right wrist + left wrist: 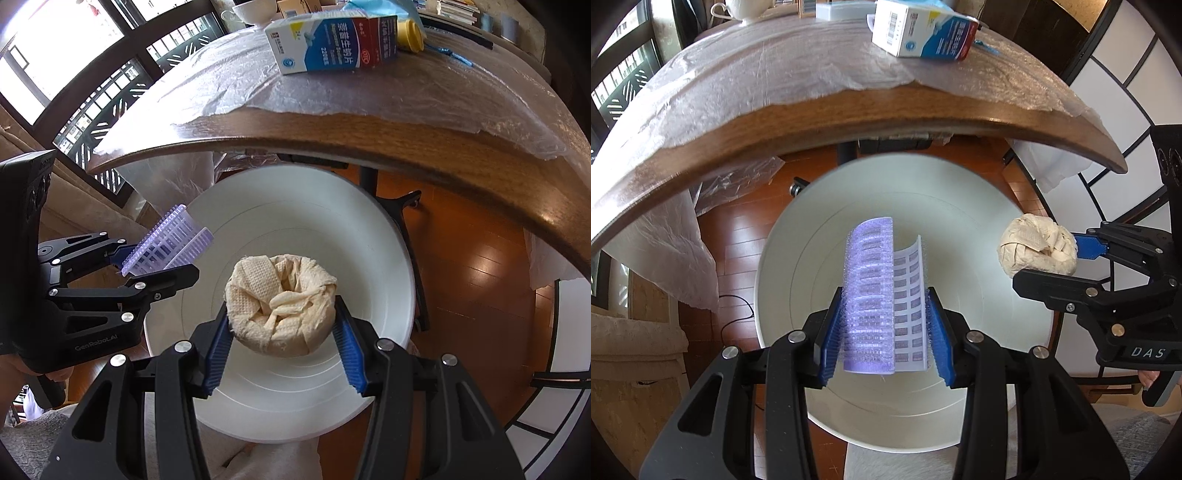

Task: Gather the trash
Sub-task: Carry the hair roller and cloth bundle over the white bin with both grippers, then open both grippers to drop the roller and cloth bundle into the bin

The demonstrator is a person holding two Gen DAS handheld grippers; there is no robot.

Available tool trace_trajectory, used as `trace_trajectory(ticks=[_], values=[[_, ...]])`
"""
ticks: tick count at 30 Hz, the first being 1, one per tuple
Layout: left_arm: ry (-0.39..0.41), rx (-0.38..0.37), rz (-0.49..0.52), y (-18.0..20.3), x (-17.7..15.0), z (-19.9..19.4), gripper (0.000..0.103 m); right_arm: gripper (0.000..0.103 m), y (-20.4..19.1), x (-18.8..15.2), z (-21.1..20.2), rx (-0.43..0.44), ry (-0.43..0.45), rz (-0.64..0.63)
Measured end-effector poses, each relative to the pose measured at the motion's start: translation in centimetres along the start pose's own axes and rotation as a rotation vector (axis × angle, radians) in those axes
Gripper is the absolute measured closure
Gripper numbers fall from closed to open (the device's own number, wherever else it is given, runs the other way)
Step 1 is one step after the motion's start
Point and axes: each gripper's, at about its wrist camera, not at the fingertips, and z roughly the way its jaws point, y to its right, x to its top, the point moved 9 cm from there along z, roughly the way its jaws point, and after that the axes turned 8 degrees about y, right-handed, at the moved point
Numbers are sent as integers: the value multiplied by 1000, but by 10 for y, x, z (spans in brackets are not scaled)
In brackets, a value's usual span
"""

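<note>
My left gripper (884,325) is shut on a curled purple bristled plastic sheet (875,295) and holds it over the open white bin (783,236). My right gripper (280,336) is shut on a crumpled beige paper ball (280,302) above the same white bin (391,258). In the left wrist view the paper ball (1038,251) sits at the right, near the bin's rim, in the right gripper (1045,258). In the right wrist view the purple sheet (166,243) and left gripper (159,262) are at the left of the bin.
A wooden table (923,110) covered with clear plastic film stands just beyond the bin. A blue and white medicine box (923,31) lies on it, with a white cup (746,9) farther back. The box also shows in the right wrist view (332,40). Wooden floor lies below.
</note>
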Motion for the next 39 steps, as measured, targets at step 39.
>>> trace_trajectory(ticks=[39], values=[[-139, 21, 2, -23, -31, 36, 60, 52, 4, -26, 54, -4, -137, 12]])
